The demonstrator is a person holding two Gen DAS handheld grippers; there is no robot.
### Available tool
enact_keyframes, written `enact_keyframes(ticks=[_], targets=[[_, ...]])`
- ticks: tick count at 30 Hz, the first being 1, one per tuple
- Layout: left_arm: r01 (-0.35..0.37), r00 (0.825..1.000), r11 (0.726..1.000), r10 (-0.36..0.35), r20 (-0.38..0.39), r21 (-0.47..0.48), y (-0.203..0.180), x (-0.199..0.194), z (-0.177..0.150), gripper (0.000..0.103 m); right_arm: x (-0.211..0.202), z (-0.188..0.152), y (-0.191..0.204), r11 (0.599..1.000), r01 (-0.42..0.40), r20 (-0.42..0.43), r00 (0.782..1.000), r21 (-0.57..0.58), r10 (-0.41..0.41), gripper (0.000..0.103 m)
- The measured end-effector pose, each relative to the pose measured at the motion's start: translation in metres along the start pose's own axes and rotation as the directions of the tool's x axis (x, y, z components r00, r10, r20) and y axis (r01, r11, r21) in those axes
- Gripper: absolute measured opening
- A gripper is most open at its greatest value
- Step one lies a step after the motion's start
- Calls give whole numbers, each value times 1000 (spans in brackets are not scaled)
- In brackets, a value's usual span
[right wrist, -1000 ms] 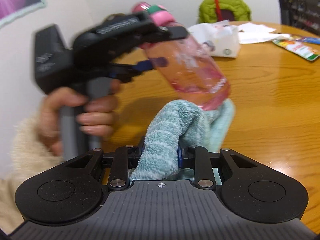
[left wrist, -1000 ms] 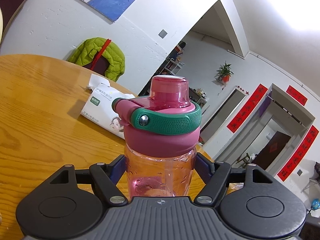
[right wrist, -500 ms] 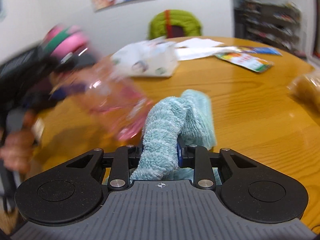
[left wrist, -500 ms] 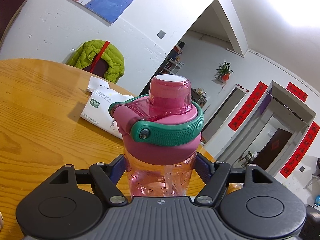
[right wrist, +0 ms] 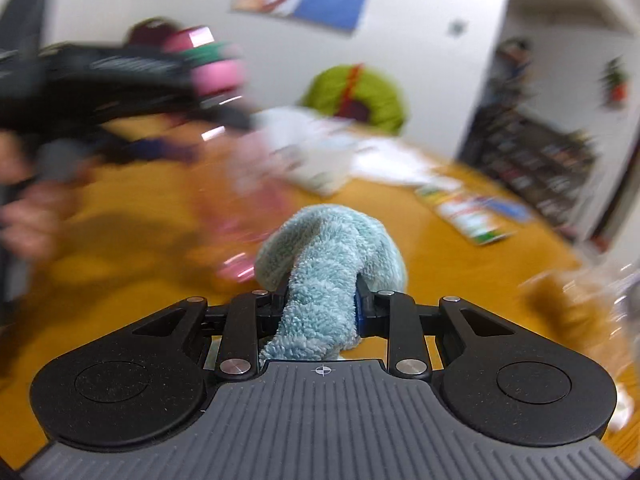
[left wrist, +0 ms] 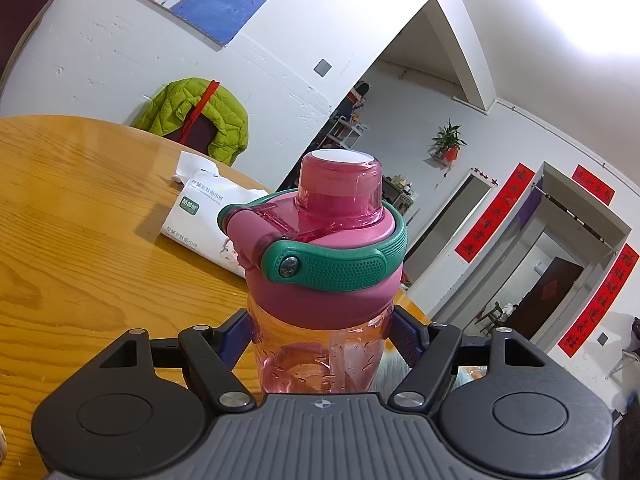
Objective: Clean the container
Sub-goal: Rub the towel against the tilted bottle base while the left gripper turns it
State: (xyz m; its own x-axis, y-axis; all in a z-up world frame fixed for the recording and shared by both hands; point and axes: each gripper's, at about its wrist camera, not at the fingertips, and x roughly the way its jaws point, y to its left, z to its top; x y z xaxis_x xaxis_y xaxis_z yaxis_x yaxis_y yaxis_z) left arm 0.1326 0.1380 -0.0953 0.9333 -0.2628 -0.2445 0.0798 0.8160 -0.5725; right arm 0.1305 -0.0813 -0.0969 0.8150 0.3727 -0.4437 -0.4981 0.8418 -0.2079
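Between left tool (left wrist: 322,336) fingers, pink bottle (left wrist: 320,276); right tool (right wrist: 320,300) clamped around blue cloth (right wrist: 324,256); tissue-pack (left wrist: 204,216) print illegible.

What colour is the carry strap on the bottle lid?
Dark green carry strap; the left wrist view shows it best.

One bottle (left wrist: 324,280), one cloth (right wrist: 326,264), one tissue pack (left wrist: 204,216), two grippers

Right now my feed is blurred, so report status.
Left gripper shut on pink bottle. Right gripper shut on blue cloth. Cloth beside bottle base, contact unclear. Nothing between.
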Motion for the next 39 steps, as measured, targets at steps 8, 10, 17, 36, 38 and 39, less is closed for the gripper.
enact_keyframes(ticks=[8,10,17,36,38,39], targets=[[3,1000,1000,-3,-3,-4,1,1,1,71,16,-11,-14,979,-178,-13,984,94,180,29],[3,1000,1000,-3,-3,-1,0,1,0,71,8,-15,-9,971,-225,-22,974,80,227,29],[2,1000,1000,-2,-4,-9,1,1,1,71,-25,-22,10,927,-375,-30,927,21,375,28],[-3,1000,1000,3,-4,-26,6,2,5,71,62,-5,-30,986,-146,22,989,79,144,29],[-6,1000,1000,5,-2,-28,6,2,5,71,60,-4,-26,981,-186,17,982,59,186,29],[-7,1000,1000,7,-1,-29,7,2,5,71,58,-4,-24,980,-195,9,981,44,195,29]])
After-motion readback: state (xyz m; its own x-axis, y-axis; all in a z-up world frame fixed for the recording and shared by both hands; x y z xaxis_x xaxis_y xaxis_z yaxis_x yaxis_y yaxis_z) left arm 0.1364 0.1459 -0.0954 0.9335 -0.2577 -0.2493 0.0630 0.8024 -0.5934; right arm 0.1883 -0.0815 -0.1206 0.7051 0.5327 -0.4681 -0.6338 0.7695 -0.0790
